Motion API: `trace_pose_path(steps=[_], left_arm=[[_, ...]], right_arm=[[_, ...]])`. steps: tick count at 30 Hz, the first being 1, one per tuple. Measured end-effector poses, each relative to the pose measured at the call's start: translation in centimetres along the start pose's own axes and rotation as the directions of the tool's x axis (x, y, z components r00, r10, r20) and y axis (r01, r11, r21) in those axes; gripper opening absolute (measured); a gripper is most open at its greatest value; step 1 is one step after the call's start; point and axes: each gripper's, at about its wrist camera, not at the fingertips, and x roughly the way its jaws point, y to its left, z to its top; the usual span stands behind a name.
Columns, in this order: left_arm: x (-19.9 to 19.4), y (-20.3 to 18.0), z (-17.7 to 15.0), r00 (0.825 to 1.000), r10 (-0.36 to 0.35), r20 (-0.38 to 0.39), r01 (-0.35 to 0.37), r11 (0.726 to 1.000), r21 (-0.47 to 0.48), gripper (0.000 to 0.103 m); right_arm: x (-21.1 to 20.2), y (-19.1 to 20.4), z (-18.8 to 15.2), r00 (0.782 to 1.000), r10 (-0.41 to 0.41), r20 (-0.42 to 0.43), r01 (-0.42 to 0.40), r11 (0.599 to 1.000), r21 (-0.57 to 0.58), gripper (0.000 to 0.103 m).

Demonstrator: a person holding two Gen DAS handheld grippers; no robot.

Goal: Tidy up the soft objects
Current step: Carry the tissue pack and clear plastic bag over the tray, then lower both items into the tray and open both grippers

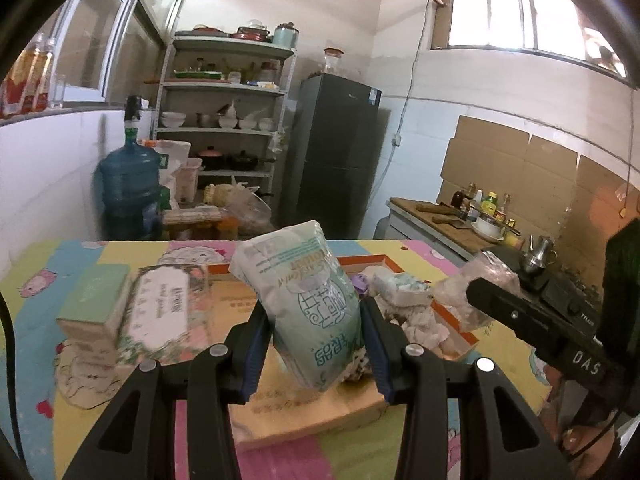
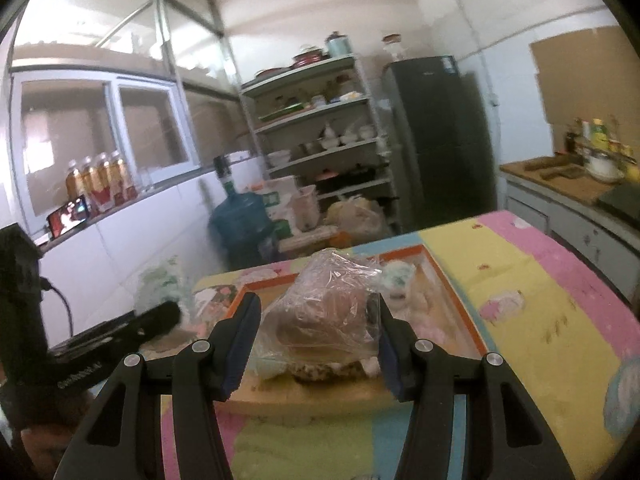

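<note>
My left gripper [image 1: 316, 344] is shut on a pale green and white tissue pack [image 1: 304, 300], which it holds tilted above the cardboard box [image 1: 280, 412]. In the right wrist view my right gripper [image 2: 316, 344] is shut on a clear plastic bag with something brown inside [image 2: 328, 312], lifted over the same orange-rimmed box [image 2: 464, 312]. The right gripper's body [image 1: 532, 320] shows at the right edge of the left wrist view with that bag [image 1: 476, 284] ahead of it. Crumpled soft packs [image 1: 404, 292] lie in the box.
A flowered tissue pack [image 1: 164, 312] and a green box [image 1: 96, 300] lie left on the coloured table mat [image 1: 48, 360]. Behind the table stand a blue water jug [image 1: 128, 192], a shelf rack [image 1: 224, 120], a dark fridge [image 1: 336, 152] and a counter with bottles [image 1: 452, 220].
</note>
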Motion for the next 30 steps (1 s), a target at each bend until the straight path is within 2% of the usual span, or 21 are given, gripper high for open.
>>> trace_pose_path(steps=[2, 8, 18, 23, 30], left_arm=[[1.2, -0.1, 0.2, 1.000, -0.001, -0.022, 0.001, 1.000, -0.001, 0.045], [5.8, 0.2, 0.4, 0.993, 0.004, -0.122, -0.006, 1.000, -0.017, 0.045], [9.9, 0.7, -0.6, 0.971, 0.018, -0.239, -0.022, 1.000, -0.013, 0.045], [10.6, 0.6, -1.2, 0.965, 0.016, -0.261, -0.017, 1.000, -0.002, 0.045], [10.4, 1.3, -1.7, 0.967, -0.019, -0.253, 0.011, 0.999, -0.034, 0.050]], right_arm=[[1.1, -0.5, 1.0, 0.999, 0.032, -0.024, -0.032, 0.999, -0.011, 0.056], [4.8, -1.2, 3.4, 0.992, 0.060, -0.109, -0.068, 0.996, -0.064, 0.056], [12.5, -1.2, 4.5, 0.955, 0.073, -0.288, -0.105, 0.990, -0.096, 0.056], [15.3, -0.7, 3.9, 0.935, 0.061, -0.351, -0.102, 0.990, -0.102, 0.056], [16.6, -1.2, 2.9, 0.922, 0.048, -0.384, -0.086, 0.993, -0.084, 0.056]])
